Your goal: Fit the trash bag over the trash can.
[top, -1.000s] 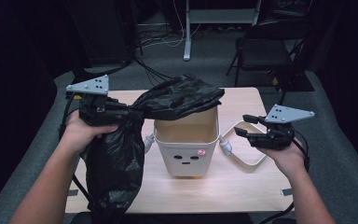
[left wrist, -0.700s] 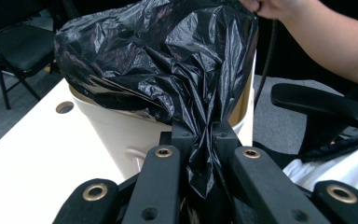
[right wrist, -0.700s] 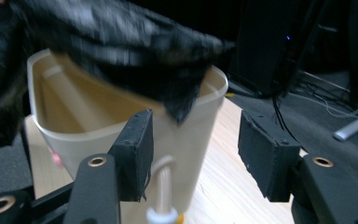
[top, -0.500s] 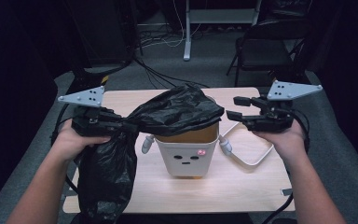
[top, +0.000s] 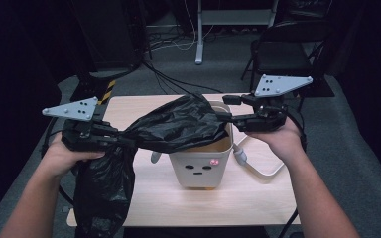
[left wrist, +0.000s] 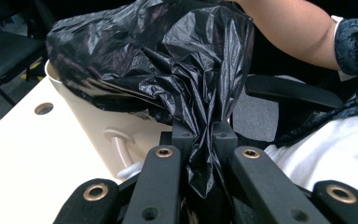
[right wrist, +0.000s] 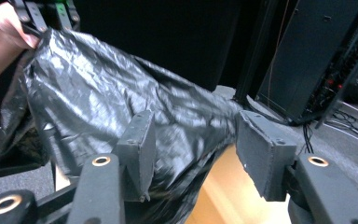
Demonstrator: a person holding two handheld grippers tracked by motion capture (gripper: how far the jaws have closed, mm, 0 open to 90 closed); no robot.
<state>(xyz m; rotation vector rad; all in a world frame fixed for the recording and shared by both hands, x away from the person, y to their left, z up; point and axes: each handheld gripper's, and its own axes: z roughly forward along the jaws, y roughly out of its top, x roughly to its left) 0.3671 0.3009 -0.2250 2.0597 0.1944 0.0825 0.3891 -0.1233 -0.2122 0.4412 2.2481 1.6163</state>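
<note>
Moved: right gripper [top: 225, 113] lifted from beside the bin to the level of its rim, at the bag's far edge; left gripper [top: 124, 141] drifted slightly, bag still bunched in it
Table [top: 258, 198]: pale wood-grain top, rectangular, with a round hole near one edge in the left gripper view
Bag [top: 173, 126]: black plastic film, thin, glossy and heavily creased; draped over the bin's open top, stretched out to the left, then hanging in a long crumpled fold past the table's near edge
Bin [top: 201, 171]: cream plastic, boxy with rounded corners, small face printed on the front, curved handle on its side; upright near the table's middle
Left gripper: black jaws clenched on a twisted gather of the bag
Right gripper: flat grey pads [right wrist: 263, 154] standing apart, released; bag edge lying between them, against the left pad and clear of the right
</note>
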